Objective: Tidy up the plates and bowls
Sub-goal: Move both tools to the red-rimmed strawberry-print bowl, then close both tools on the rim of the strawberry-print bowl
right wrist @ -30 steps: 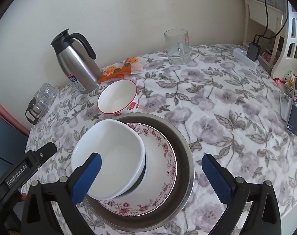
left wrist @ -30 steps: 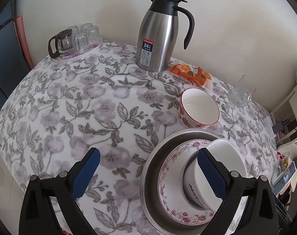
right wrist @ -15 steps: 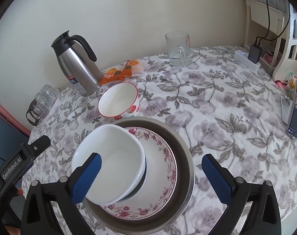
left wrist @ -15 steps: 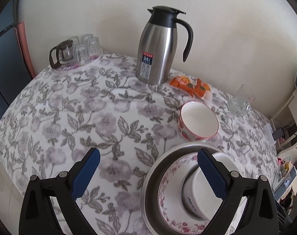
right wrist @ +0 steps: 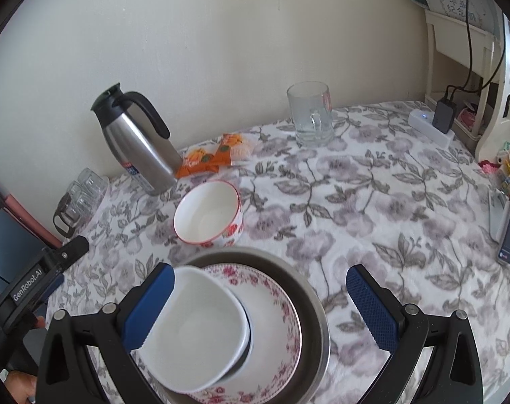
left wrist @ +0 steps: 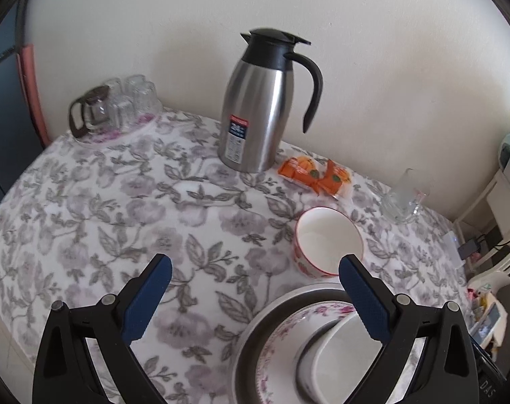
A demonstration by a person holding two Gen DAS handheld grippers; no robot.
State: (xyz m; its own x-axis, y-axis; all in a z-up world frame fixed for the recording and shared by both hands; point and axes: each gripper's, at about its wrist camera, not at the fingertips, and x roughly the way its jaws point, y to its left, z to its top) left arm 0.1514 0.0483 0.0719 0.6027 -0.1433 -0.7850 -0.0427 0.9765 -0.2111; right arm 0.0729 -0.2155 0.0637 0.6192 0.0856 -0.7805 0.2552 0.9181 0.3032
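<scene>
Stacking looks mostly done: white bowl (right wrist: 194,330) sits tilted on the floral plate (right wrist: 275,320), red-rimmed bowl (right wrist: 209,213) remains mid-frame, both left gripper (left wrist: 251,298) and right gripper (right wrist: 260,306) wide apart, empty.

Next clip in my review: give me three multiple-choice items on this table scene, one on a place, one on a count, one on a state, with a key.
1. Where does the red-rimmed bowl stand?
A. on the tablecloth beside the metal basin
B. inside the basin
C. on the flowered plate

2. How many bowls are in view?
A. one
B. two
C. four

3. How is the right claw?
A. shut on the plate
B. open, holding nothing
C. shut on the white bowl

Key: 1 A, it sits on cloth beyond the basin rim. 2 B, one red-rimmed, one white. 3 B, its fingers stand wide apart.
</scene>
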